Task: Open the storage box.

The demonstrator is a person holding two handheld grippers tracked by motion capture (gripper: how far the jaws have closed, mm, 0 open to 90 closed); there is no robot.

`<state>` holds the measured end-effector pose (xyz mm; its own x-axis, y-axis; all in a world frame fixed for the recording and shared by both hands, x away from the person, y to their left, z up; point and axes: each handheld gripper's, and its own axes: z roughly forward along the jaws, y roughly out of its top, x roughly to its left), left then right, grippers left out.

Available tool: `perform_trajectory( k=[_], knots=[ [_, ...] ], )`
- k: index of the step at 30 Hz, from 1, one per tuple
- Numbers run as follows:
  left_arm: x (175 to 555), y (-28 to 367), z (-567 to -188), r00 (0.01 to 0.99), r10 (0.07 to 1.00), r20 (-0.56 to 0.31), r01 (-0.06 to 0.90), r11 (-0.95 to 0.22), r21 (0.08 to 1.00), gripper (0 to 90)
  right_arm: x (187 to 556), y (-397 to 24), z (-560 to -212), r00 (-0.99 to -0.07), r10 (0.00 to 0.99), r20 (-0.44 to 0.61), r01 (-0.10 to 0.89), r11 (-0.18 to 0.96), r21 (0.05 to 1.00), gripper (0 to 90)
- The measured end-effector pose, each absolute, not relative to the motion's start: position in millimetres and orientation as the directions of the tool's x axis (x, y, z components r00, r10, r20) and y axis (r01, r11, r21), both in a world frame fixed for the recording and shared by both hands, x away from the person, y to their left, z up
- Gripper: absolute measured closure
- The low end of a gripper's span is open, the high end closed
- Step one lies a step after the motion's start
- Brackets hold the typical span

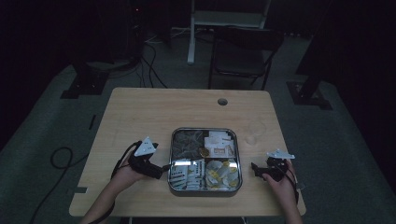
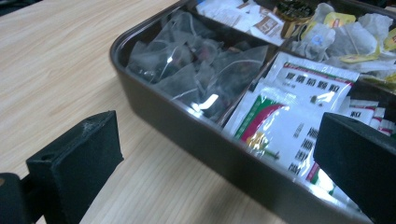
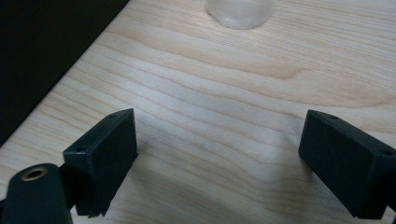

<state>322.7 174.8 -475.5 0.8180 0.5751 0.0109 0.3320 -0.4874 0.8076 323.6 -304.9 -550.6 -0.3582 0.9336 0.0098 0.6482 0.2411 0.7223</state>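
A square metal tray [image 1: 206, 129] with four compartments sits mid-table. It holds dark pyramid tea bags [image 2: 196, 70], white-and-green sachets [image 2: 289, 112], tea bags with yellow tags [image 2: 350, 37] and white-brown packets [image 2: 238, 16]. My left gripper [image 1: 162, 169] rests on the table just left of the tray, open; in the left gripper view its jaws stand wide apart before the tray wall [image 2: 187, 135], the right one over the sachets. My right gripper [image 1: 255, 169] lies right of the tray, open over bare wood [image 3: 224, 158], holding nothing.
A small clear cup [image 1: 251, 139] stands on the table beyond the right gripper, and its base [image 3: 240, 11] shows at the top of the right gripper view. A round cable hole [image 1: 222, 101] lies near the far edge. A chair [image 1: 243, 56] stands behind the table.
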Motion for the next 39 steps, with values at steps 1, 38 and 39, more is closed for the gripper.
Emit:
perform_trajectory(
  k=[1, 38, 39],
  knots=[
    [323, 172, -475, 0.820, 0.572, 0.010, 0.329, -0.487, 0.809, 1.4, 324, -305, -551, -0.358, 0.934, 0.010, 0.648, 0.241, 0.722, 10.8],
    [343, 100, -474, 0.900, 0.436, -0.001, 0.263, -0.542, 0.798, 2.7, 324, -305, -551, -0.358, 0.934, 0.010, 0.648, 0.241, 0.722, 10.8],
    [344, 98, -474, 0.900, 0.435, -0.003, 0.265, -0.543, 0.797, 2.7, 324, -305, -551, -0.358, 0.934, 0.010, 0.648, 0.241, 0.722, 10.8]
  ],
)
